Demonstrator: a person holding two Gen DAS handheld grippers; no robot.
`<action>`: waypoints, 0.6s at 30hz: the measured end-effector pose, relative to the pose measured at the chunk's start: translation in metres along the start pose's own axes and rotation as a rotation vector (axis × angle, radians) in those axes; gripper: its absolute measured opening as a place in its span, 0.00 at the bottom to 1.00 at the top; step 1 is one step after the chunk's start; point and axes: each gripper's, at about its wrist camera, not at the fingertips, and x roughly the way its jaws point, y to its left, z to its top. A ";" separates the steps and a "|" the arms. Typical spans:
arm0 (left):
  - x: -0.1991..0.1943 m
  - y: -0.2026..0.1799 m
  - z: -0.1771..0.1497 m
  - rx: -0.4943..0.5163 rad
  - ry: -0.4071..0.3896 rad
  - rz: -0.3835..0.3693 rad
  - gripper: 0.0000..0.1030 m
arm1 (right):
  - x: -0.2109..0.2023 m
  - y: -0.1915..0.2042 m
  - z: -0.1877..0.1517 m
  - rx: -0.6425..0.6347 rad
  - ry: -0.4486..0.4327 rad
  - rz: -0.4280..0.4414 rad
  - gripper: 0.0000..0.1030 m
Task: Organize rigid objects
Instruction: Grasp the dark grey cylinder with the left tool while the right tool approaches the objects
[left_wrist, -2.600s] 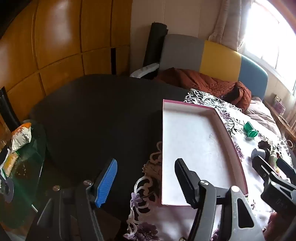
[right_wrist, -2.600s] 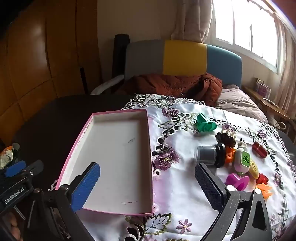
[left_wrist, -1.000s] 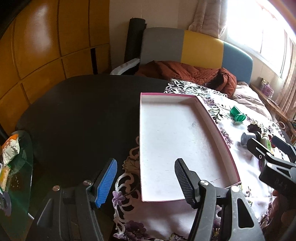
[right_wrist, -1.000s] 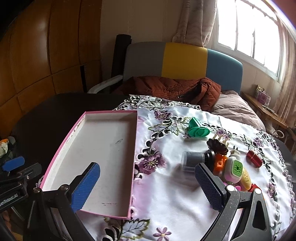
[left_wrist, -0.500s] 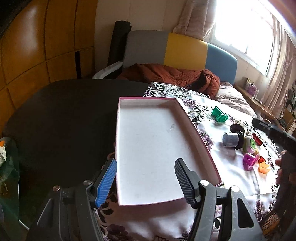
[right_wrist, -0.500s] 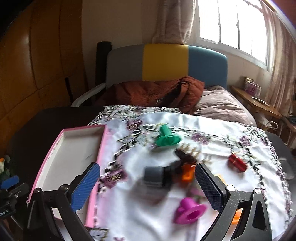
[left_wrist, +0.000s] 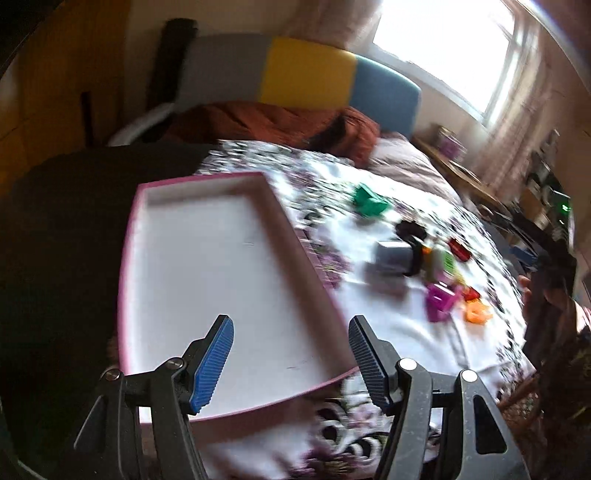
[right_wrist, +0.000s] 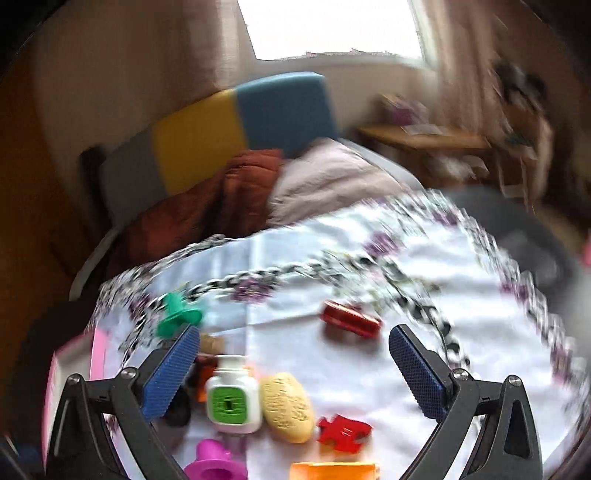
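An empty white tray with a pink rim lies on the flowered cloth, and my left gripper hovers open over its near end with nothing between its fingers. To the tray's right lie small pieces: a green one, a grey cylinder and a magenta one. My right gripper stands open above this cluster, holding nothing. Under it lie a white and green device, a yellow oval, a red puzzle piece and a red cylinder. The green piece sits beside its left finger.
The white cloth covers part of a dark round table. Behind the table is a sofa with a rust-coloured blanket. A person's hand shows at the right edge of the left wrist view. Both views are blurred.
Both views have swung to the right. My right gripper moved from beside the tray to over the small pieces, with the tray now at its left edge. The left gripper shifted over the tray's near end.
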 end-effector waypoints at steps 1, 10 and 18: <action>0.005 -0.008 0.001 0.018 0.008 -0.014 0.64 | 0.001 -0.008 0.001 0.046 0.006 0.014 1.00; 0.057 -0.075 0.021 0.162 0.138 -0.086 0.64 | 0.010 -0.022 0.000 0.122 0.055 0.025 1.00; 0.101 -0.117 0.043 0.441 0.206 -0.109 0.64 | 0.014 -0.016 -0.002 0.101 0.072 0.047 1.00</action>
